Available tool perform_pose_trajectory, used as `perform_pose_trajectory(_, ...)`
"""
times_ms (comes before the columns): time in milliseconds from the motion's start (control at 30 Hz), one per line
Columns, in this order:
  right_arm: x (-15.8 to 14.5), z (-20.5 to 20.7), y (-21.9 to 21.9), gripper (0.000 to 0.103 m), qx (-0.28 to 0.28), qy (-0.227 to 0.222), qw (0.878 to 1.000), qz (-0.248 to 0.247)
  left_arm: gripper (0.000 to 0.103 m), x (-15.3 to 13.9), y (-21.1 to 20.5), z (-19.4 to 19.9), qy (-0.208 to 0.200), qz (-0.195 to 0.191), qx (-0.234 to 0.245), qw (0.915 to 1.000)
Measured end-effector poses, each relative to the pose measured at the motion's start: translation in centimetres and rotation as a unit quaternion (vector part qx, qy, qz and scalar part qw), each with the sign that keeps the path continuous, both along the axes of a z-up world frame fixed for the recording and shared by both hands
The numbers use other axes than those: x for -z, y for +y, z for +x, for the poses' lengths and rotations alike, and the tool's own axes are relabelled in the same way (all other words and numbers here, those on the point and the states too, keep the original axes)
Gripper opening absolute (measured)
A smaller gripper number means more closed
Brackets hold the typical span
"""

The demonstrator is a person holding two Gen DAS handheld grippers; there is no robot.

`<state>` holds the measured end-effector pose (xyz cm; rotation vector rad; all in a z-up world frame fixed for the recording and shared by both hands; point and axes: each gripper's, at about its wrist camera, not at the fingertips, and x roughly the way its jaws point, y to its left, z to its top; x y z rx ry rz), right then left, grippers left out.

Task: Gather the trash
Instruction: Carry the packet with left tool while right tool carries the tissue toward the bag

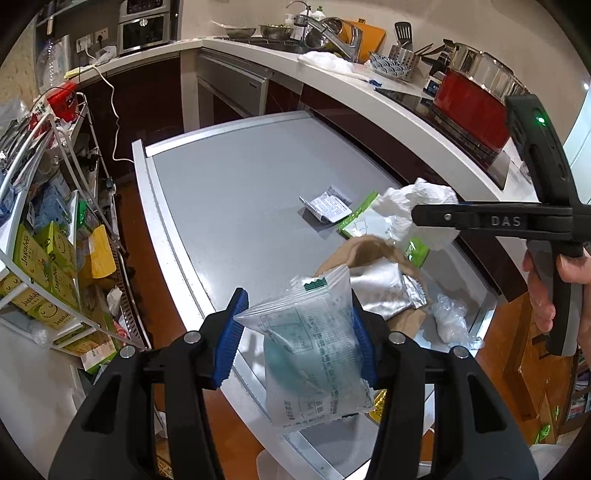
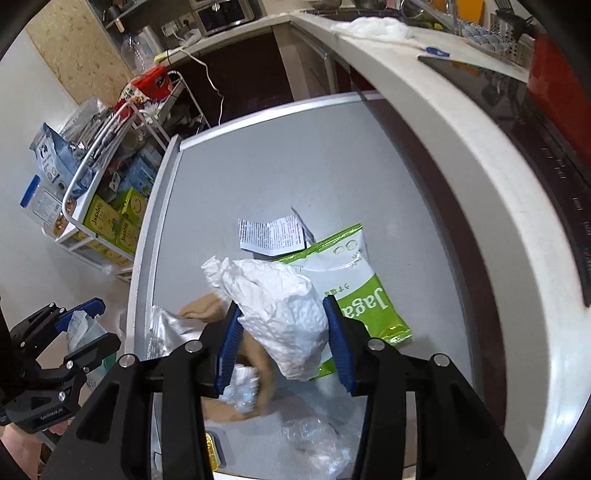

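Now clamping: left gripper (image 1: pixel 297 334) half-closed on clear packet (image 1: pixel 314 350), right gripper (image 2: pixel 282 341) on crumpled tissue (image 2: pixel 277 310); brown paper (image 2: pixel 255 373) underneath partly hidden.

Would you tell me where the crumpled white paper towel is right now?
The crumpled white paper towel is clamped in the right gripper, held above the gray table, over the green snack bag and brown paper.

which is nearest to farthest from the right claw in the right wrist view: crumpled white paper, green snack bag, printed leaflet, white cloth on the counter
1. crumpled white paper, held in the right claw
2. green snack bag, just beyond, right side
3. printed leaflet, farther up the grey table
4. white cloth, far on the counter
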<state>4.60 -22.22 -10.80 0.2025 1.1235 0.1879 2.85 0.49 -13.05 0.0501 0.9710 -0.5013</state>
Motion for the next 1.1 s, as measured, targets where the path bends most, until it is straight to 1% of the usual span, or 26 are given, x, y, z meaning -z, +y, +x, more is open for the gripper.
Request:
perform_pose_trajectory(100, -1.1, -0.6, -0.2, 0.043, 0.003, -0.014, 1.000, 0.002, 0.053, -0.9, 0.3, -0.3, -0.009, -0.007, -0.005, 0.9999)
perform_pose_trajectory(333, -4.9, -2.9, -1.0, 0.043, 0.000, -0.059, 0.998, -0.002, 0.053, -3.4, 0.3, -1.4, -0.037, -0.019, -0.013, 0.9990)
perform_pose_trajectory(533, -7.7, -5.0, -1.3, 0.043, -0.005, -0.095, 0.995, -0.001, 0.053, -5.2, 0.0, -2.7, -0.057, -0.019, -0.022, 0.9980)
perform_pose_trajectory(700, -9.9, -7.5, -1.7, 0.043, -0.015, -0.122, 0.992, -0.001, 0.053, -6.6, -0.5, -4.3, -0.074, -0.015, -0.028, 0.9967)
perform_pose_trajectory(933, -12.1, -12.0, -2.0, 0.043, -0.041, -0.144, 0.989, 0.003, 0.053, -8.8, -1.0, -7.5, -0.097, -0.033, -0.031, 0.9943)
perform_pose_trajectory(1100, -12.5, -15.1, -2.4, 0.043, -0.055, -0.147, 0.988, 0.001, 0.053, -9.4, -1.7, -10.0, -0.104, -0.039, -0.032, 0.9933)
